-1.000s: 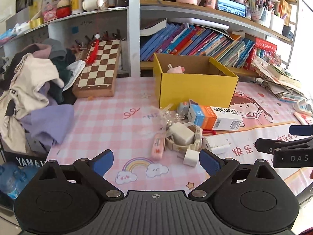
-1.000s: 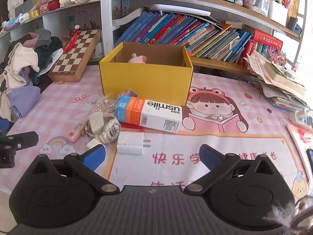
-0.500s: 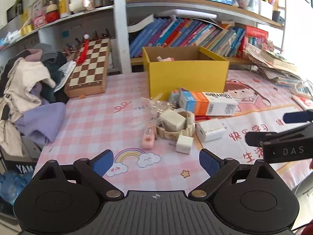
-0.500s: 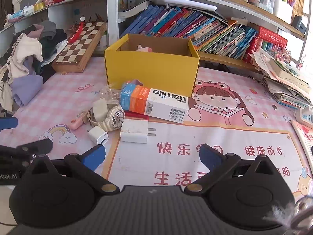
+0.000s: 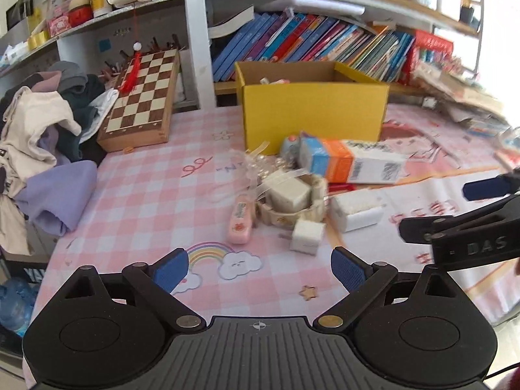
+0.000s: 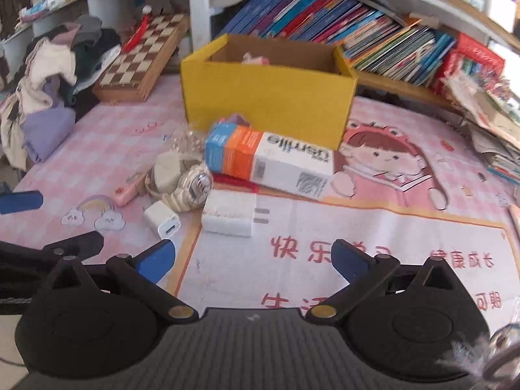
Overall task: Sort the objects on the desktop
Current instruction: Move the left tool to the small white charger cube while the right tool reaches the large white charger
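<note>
A pile of small items lies in front of an open yellow box [image 5: 312, 113] [image 6: 266, 100]: an orange, blue and white usmile carton [image 5: 351, 162] [image 6: 269, 159], a white watch [image 6: 191, 185], a large white charger [image 5: 356, 209] [image 6: 229, 216], a small white charger cube [image 5: 307, 235] [image 6: 162, 219], a pink stick [image 5: 240, 219]. My left gripper [image 5: 259, 268] is open and empty, just short of the small cube. My right gripper [image 6: 253, 258] is open and empty, just short of the large charger.
A chessboard [image 5: 143, 97] leans at the back left beside a heap of clothes [image 5: 39, 149]. Shelves of books [image 5: 312, 39] run behind the box. Stacked papers [image 6: 487, 107] lie at the right. A pink item sits inside the box [image 6: 255, 58].
Both grippers have moved forward toward the pile; the objects look larger and closer. Both stay open and empty.
</note>
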### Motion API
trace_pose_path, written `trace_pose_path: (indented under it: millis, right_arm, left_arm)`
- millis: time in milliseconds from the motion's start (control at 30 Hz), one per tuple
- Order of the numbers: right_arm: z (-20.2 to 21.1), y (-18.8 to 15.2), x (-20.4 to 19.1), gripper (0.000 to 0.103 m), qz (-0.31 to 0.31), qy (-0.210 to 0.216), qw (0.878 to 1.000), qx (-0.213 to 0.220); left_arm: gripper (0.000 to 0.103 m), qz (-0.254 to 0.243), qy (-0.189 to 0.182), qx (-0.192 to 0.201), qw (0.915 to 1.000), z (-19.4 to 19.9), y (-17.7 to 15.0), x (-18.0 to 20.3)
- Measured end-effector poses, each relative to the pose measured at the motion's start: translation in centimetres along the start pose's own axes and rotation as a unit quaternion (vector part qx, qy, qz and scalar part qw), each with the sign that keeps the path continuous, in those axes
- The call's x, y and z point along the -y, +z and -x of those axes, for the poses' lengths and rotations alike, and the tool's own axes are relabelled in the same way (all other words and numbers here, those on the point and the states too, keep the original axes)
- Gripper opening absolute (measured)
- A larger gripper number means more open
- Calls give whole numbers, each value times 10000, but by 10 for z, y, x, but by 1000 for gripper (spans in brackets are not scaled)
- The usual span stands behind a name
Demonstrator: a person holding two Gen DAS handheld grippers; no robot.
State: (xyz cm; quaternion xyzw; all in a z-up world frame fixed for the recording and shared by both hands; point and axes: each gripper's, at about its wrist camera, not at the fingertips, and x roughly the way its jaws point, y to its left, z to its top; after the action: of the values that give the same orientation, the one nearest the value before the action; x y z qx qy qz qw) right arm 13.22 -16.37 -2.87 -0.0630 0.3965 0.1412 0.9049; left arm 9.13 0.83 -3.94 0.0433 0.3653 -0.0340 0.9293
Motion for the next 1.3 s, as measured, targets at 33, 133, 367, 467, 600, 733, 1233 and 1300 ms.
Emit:
trace_pose_path:
  millis: [33, 133, 367, 467, 600, 733, 1233, 1300]
  right_arm:
    - [-4, 2, 0, 103, 37, 57, 10000, -63]
    - [-15, 6, 3, 101, 79, 146, 9997, -154]
    - [-36, 15, 12, 100, 54, 354, 9988, -337]
    - [-44, 20, 13, 97, 95, 410, 9983, -404]
    - [-54, 25, 15, 92, 155, 475, 9976, -483]
    - [-63, 29, 17, 87, 219, 534, 9967, -571]
    - [-93, 47, 14, 79, 430, 791, 9924, -842]
    - [-95, 48, 13, 77, 448, 841, 9917, -868]
  left_arm:
    - [96, -16, -18, -84, 10000, -4, 0, 1]
    - [96, -44, -154, -302, 9994, -15, 1, 2]
    - [96, 31, -187, -358, 9992, -26, 4, 4]
    - [96, 124, -191, -442, 9988, -33, 4, 4]
    - [96, 117, -159, -593, 9980, -42, 4, 7]
    - [95, 119, -211, -627, 9977, -48, 5, 11]
    - [62, 9, -404, -679, 9969, -74, 17, 20]
    - [59, -70, -433, -638, 9970, -75, 18, 23]
